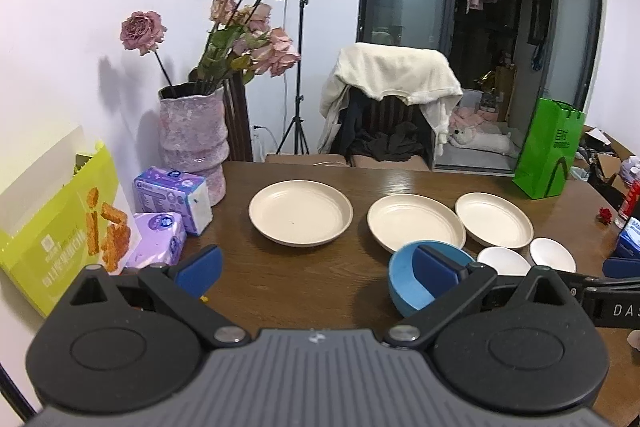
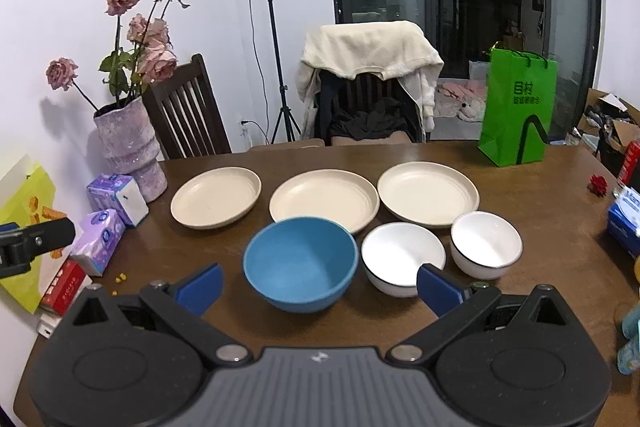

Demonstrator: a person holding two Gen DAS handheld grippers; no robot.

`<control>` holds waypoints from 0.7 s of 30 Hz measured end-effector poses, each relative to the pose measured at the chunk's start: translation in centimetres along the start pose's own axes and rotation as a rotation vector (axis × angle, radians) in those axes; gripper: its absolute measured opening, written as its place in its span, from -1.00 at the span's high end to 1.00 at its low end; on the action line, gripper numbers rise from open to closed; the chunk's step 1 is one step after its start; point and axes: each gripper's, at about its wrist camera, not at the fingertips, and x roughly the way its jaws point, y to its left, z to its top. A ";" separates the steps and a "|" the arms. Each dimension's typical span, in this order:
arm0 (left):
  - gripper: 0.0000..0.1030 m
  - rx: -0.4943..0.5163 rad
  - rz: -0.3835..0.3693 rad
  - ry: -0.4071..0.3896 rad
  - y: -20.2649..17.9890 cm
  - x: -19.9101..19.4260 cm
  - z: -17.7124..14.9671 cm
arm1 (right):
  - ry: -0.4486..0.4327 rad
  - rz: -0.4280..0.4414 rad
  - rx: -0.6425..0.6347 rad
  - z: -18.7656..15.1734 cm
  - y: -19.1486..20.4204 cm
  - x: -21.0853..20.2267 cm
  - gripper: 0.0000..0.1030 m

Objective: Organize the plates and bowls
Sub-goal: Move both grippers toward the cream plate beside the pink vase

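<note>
The dark wooden table (image 2: 540,227) carries three cream plates (image 2: 325,199) in a row, with a blue bowl (image 2: 301,263) and two white bowls (image 2: 403,257) just in front. A pink vase (image 2: 130,151), tissue packs (image 2: 102,241) (purple wrappers) sit at left; a green bag (image 2: 518,107) stands far right

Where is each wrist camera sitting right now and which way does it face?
Left wrist: low over the table's near-left part, facing the far chair; own open left gripper shows, right gripper's arm at right edge.
Right wrist: further right, facing the blue bowl; open right gripper shows, left gripper at left edge.
Shared: three cream plates, blue bowl, two white bowls, vase, green bag.
</note>
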 end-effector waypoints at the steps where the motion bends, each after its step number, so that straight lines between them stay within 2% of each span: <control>1: -1.00 -0.006 -0.001 0.003 0.3 0.2 0.2 | -0.002 0.003 -0.003 0.3 0.4 0.3 -1.00; 13: -1.00 -0.041 0.025 0.044 3.1 2.8 3.0 | -0.002 0.051 -0.036 4.2 4.3 3.6 -1.00; 21: -1.00 -0.058 0.039 0.072 4.5 4.6 4.2 | 0.029 0.067 -0.026 6.8 5.4 6.4 -1.00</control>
